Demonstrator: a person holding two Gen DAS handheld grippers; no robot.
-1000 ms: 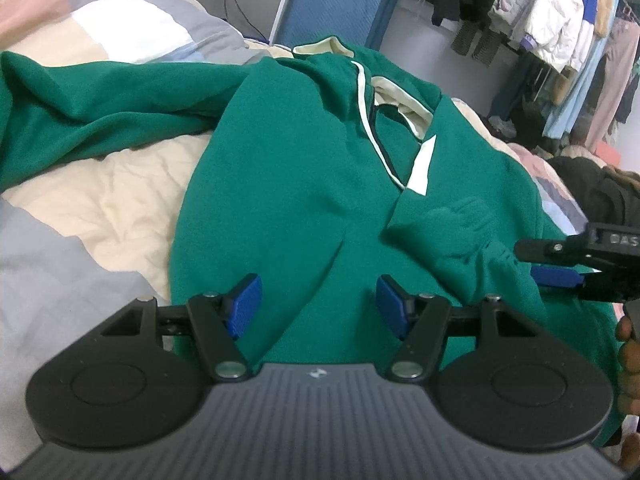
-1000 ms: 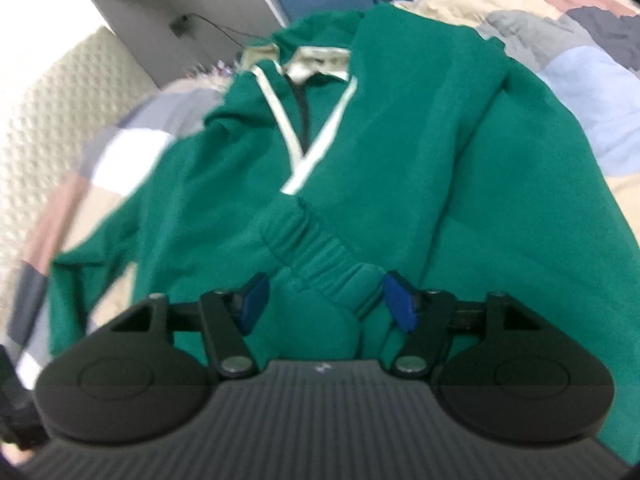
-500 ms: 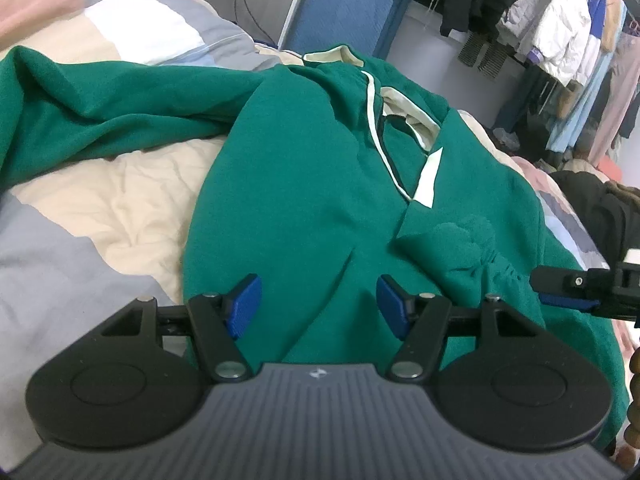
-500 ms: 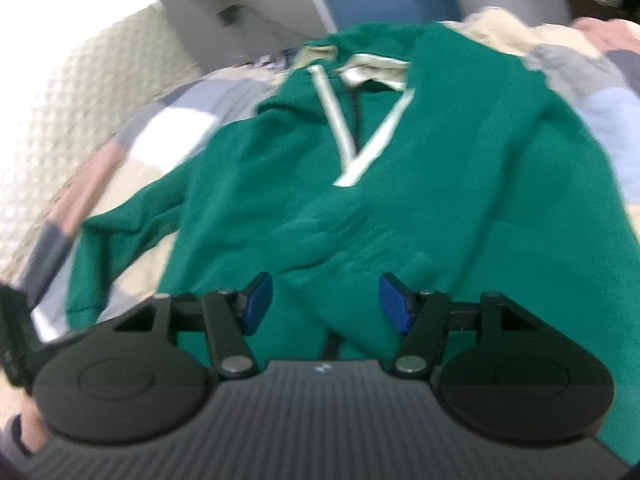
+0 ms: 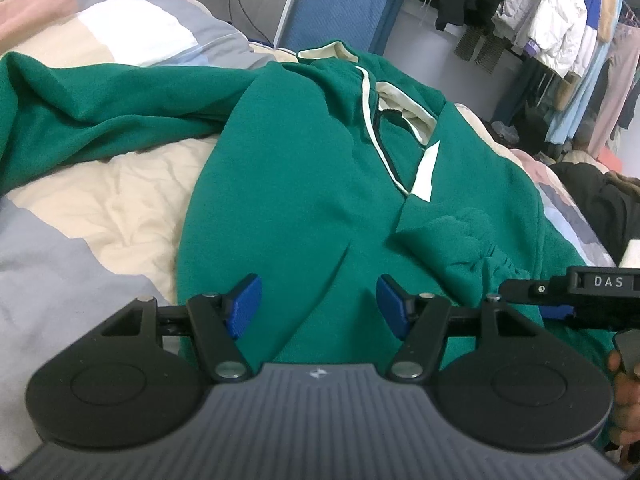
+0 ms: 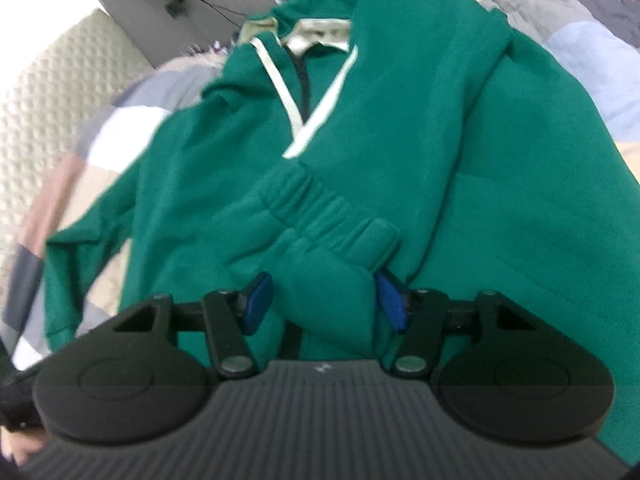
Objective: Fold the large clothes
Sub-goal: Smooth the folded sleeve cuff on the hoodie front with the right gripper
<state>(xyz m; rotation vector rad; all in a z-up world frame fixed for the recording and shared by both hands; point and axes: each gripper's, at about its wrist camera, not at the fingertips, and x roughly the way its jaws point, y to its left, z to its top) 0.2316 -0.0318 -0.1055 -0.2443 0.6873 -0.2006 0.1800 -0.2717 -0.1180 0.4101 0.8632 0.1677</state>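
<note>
- The green fleece jacket (image 5: 304, 200) lies front-up on the patchwork quilt (image 5: 80, 216) of the bed, its cream-edged collar (image 5: 384, 96) at the far end and its hem closest to me.
- One sleeve (image 5: 100, 120) stretches out flat to my left across the quilt, away from the jacket's body.
- The other sleeve is folded inward across the chest; its gathered cuff (image 5: 448, 232) rests just below the bottom of the cream zip trim.
- My left gripper (image 5: 316, 300) hovers over the lower front panel with its blue pads (image 5: 244, 304) spread wide; only flat fabric shows in the gap between them, so I hold nothing on this side.
- My right gripper (image 6: 324, 300) is low over the folded sleeve. Its pads (image 6: 260, 300) stand apart too, and a bunched ridge of green cloth rises between them, just under the elastic cuff (image 6: 332, 216). The right pad sits against that cloth, but the jaws are not pressed together on it.
- In the left view my right gripper's black arm (image 5: 568, 292) reaches in from the right edge, beside the cuff.
- Beyond the bed stand a blue cushioned panel (image 5: 336, 12) against the wall and a rail of hanging coats (image 5: 560, 28) on the right.
</note>
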